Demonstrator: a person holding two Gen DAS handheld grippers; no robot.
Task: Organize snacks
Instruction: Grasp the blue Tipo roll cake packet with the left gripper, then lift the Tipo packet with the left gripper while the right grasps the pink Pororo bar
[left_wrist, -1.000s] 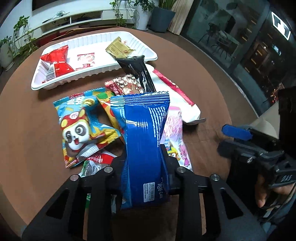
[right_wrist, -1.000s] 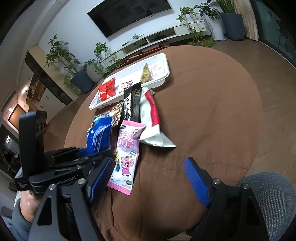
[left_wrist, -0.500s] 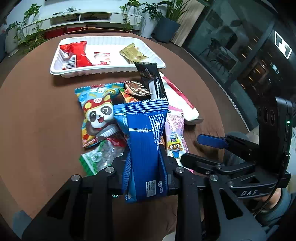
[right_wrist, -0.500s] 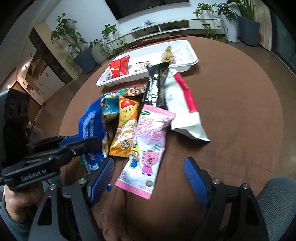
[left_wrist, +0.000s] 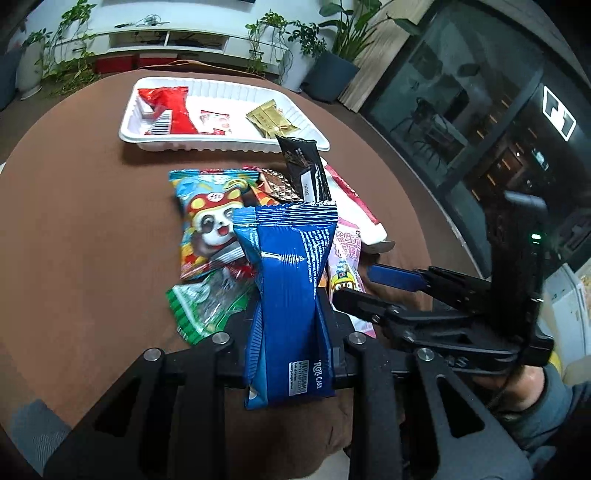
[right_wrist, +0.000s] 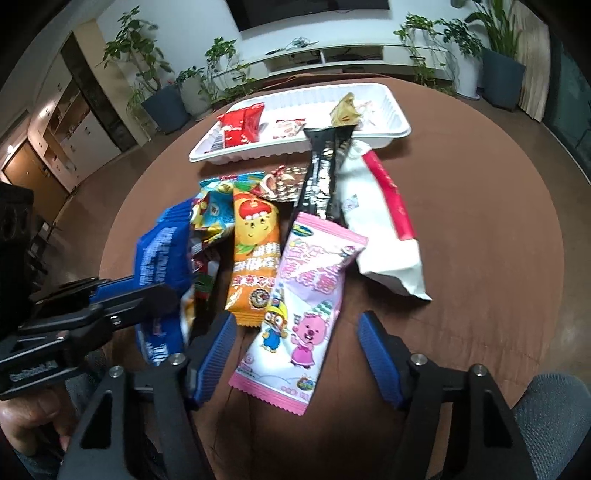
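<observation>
My left gripper is shut on a blue roll-cake packet, held upright above the brown round table. That packet and the left gripper also show at the left of the right wrist view. My right gripper hovers over a pink cartoon packet that lies between its blue pads. Its jaws are closing and the pads stand clear of the packet. A white tray at the far side holds a red packet, a small red-white one and a gold one.
A loose pile lies between me and the tray: a panda bag, an orange bag, a black stick pack, a white-and-red pack and a green wrapper. Potted plants and a low TV shelf stand beyond the table.
The right gripper has swung in over the pink packet and its jaws have narrowed. The left gripper shifted sideways with the blue packet still held, and now sits close beside the right one.
</observation>
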